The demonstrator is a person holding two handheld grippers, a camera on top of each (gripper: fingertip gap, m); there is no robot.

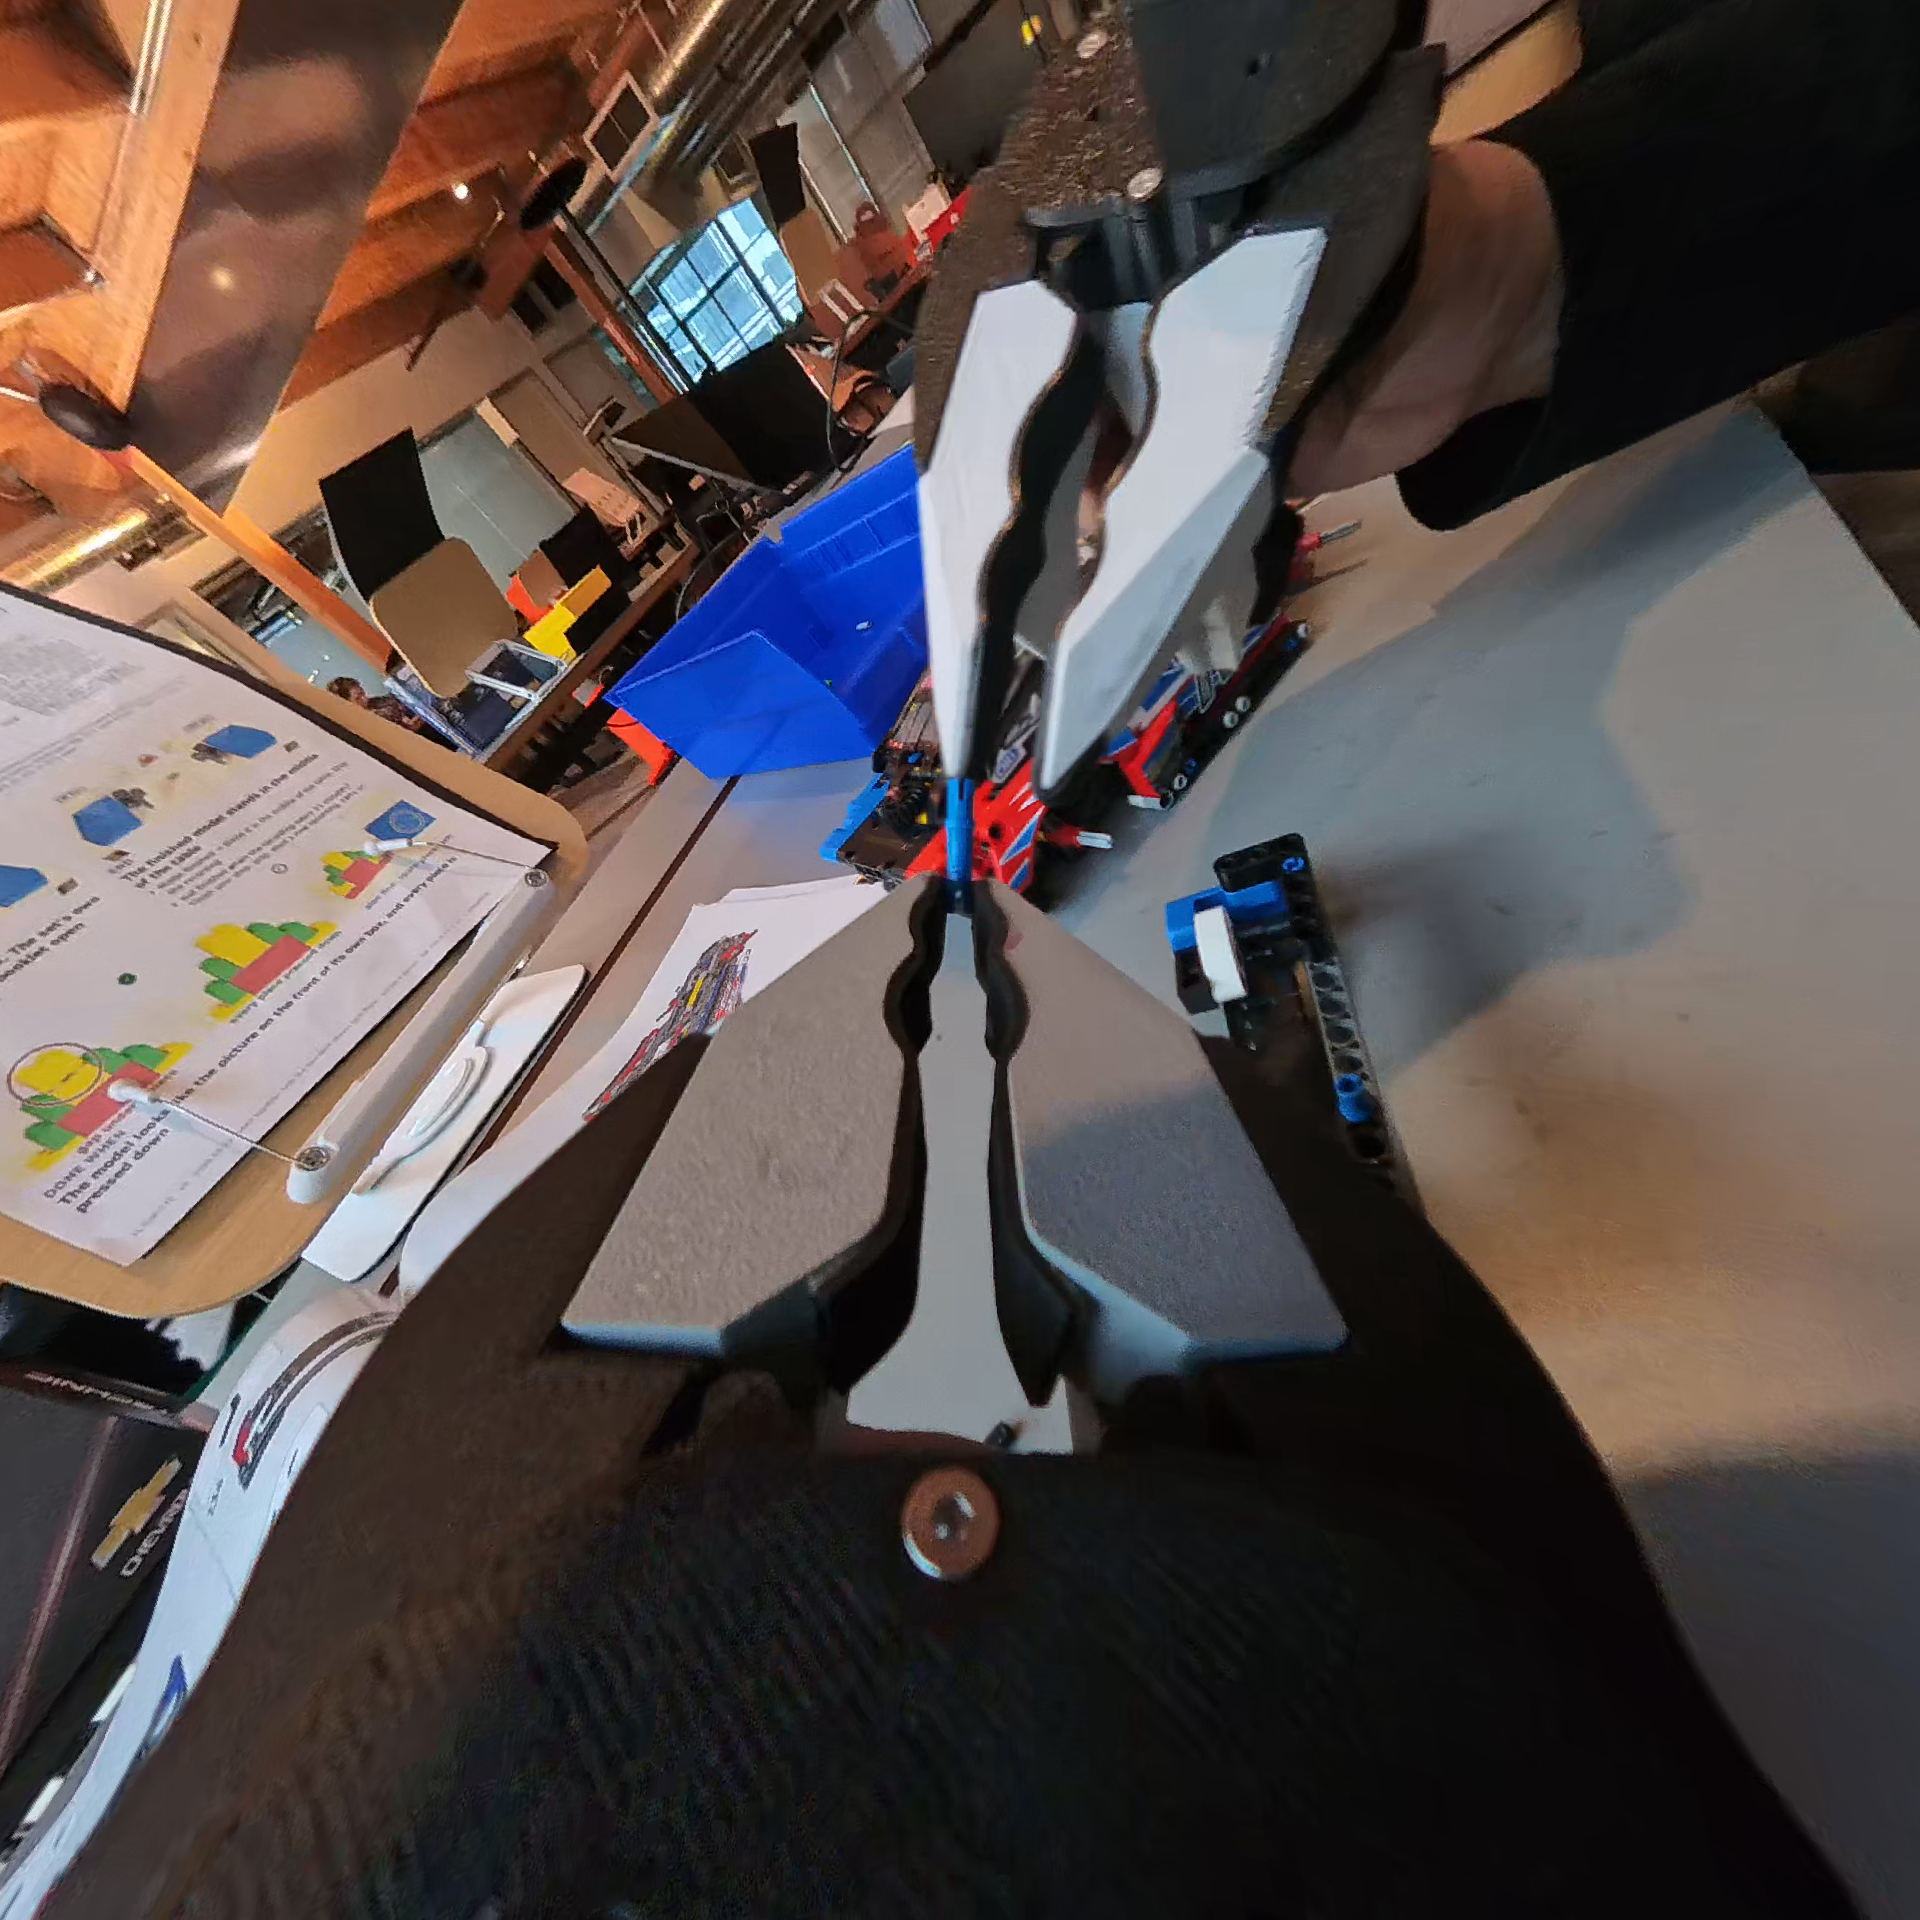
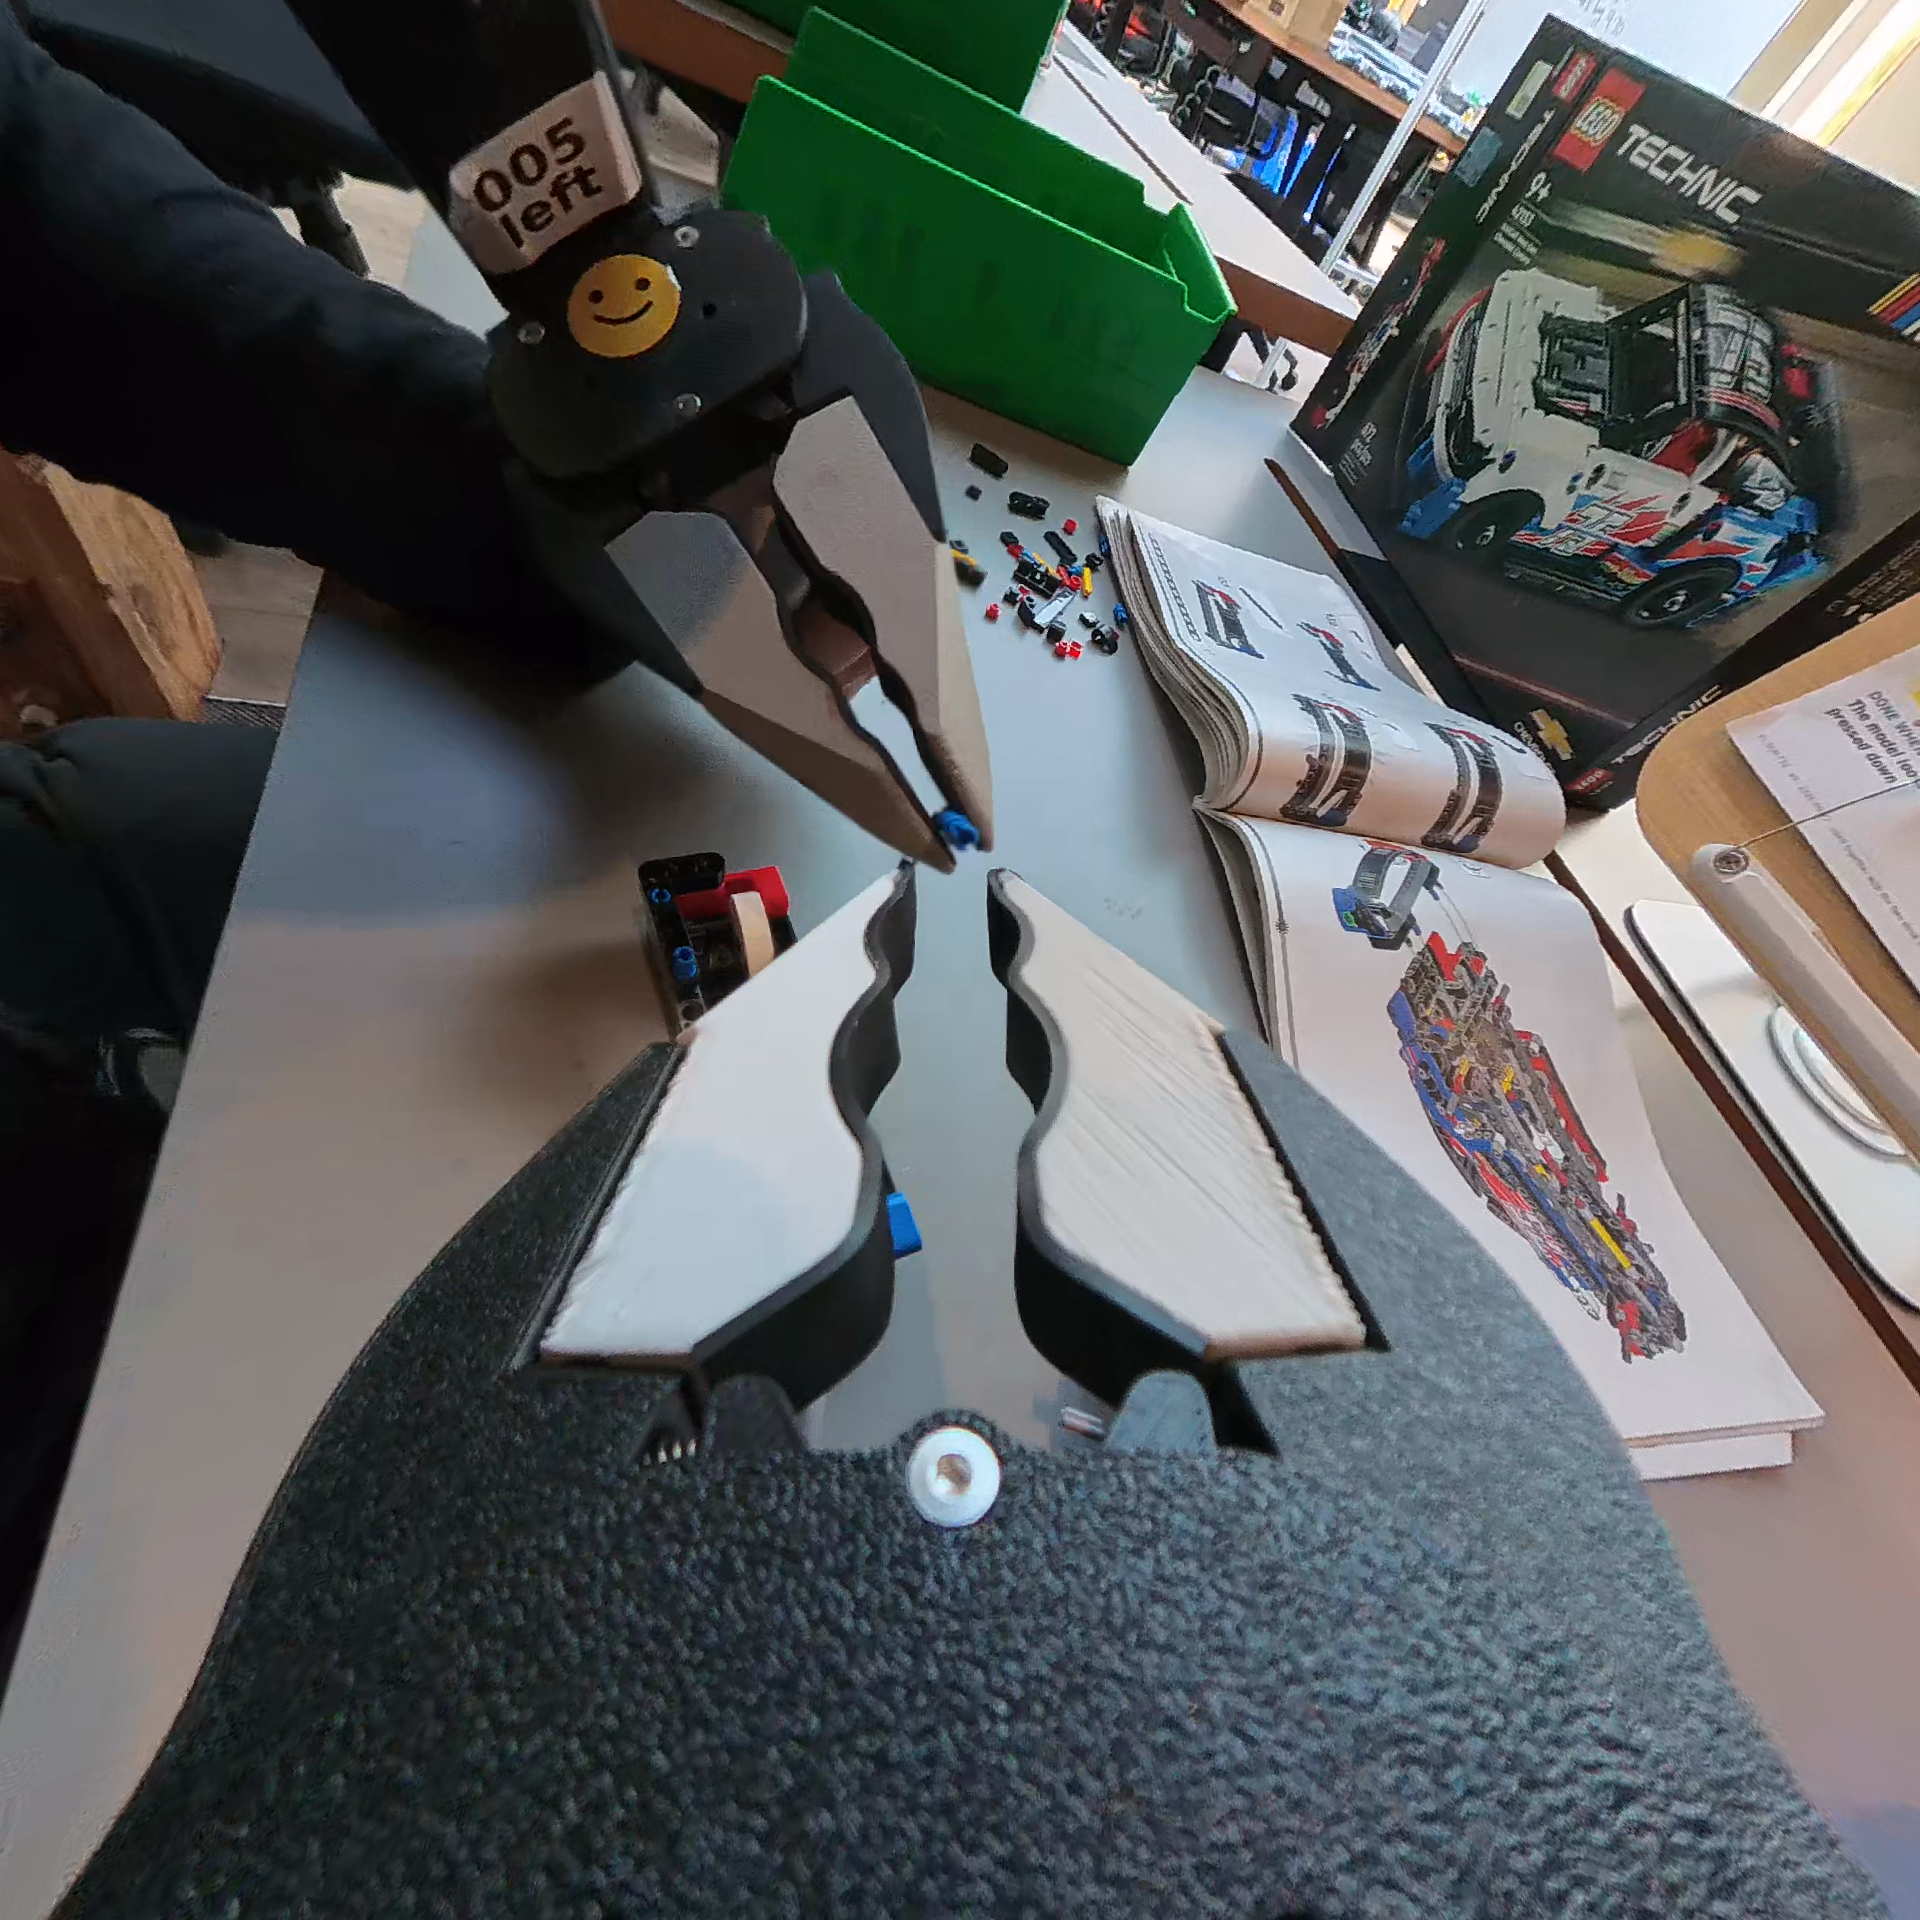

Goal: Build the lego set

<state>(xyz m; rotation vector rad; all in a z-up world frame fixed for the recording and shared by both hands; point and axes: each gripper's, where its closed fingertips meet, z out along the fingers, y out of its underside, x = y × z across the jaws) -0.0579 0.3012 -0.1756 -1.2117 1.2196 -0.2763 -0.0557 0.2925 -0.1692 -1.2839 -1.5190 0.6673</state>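
Mid-handoff on a tiny blue pin, I reckon.

My left gripper (image 2: 961, 836) pinches the blue pin (image 1: 958, 836) at its tips; my right gripper (image 2: 948, 883) hangs spread just beside it, so next I'd need to line up and close gently. The left view shows the red car model (image 1: 997, 831) beyond; the right view shows loose pieces (image 2: 1049, 592), the manual (image 2: 1475, 1039), and the box (image 2: 1621, 416) far right.

Both wrist views face each other closely over the grey table (image 2: 436, 748), sharing it.
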